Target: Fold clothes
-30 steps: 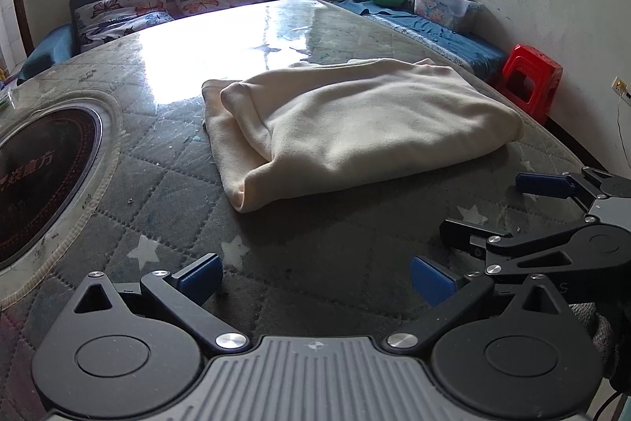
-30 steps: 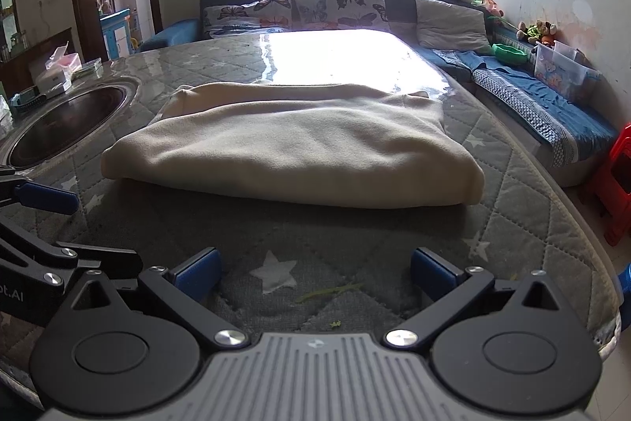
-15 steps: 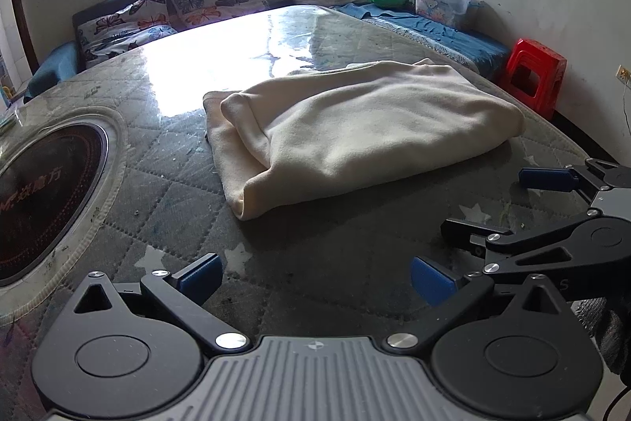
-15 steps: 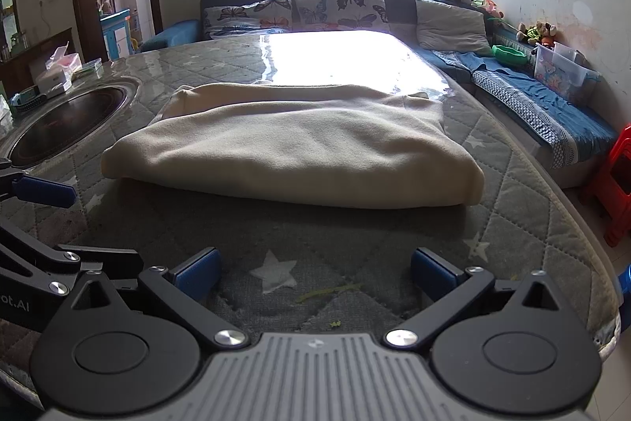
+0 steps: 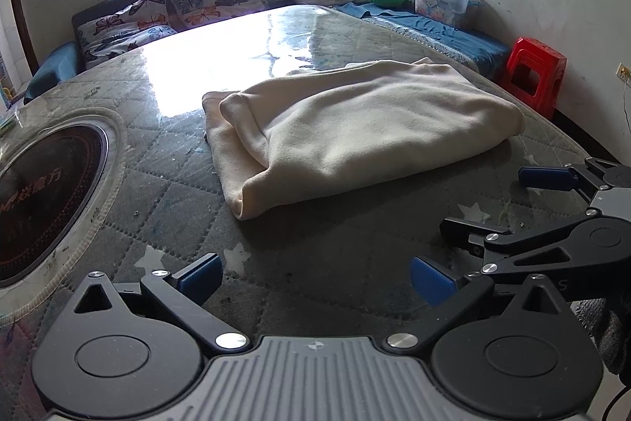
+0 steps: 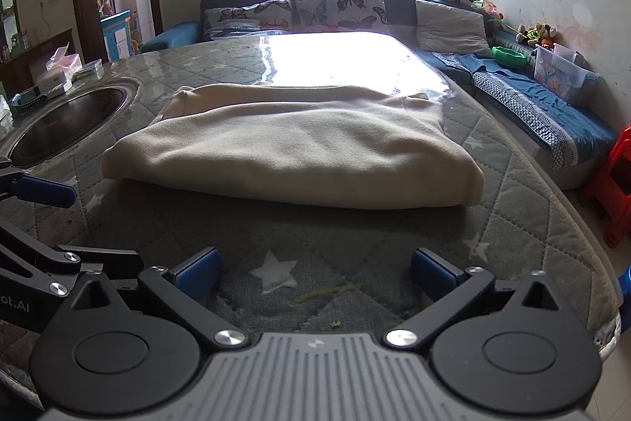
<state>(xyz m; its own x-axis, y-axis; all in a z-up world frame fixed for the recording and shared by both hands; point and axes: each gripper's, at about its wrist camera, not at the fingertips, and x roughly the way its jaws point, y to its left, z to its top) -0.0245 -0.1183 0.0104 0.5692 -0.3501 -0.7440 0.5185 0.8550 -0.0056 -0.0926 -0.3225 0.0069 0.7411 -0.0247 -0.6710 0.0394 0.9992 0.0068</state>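
Both tools (image 5: 313, 275) (image 6: 313, 273) spread, empty; folded cream garment (image 6: 292, 148) ahead, apart.

"ot.AI" on the left claw (image 6: 23, 307); cooktop (image 5: 43, 200) characters unreadable.

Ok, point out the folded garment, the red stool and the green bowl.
garment (image 5: 366, 129), left wrist view, middle of top layer.
red stool (image 5: 536, 56), left wrist view, seat top.
green bowl (image 6: 508, 56), right wrist view, near rim.
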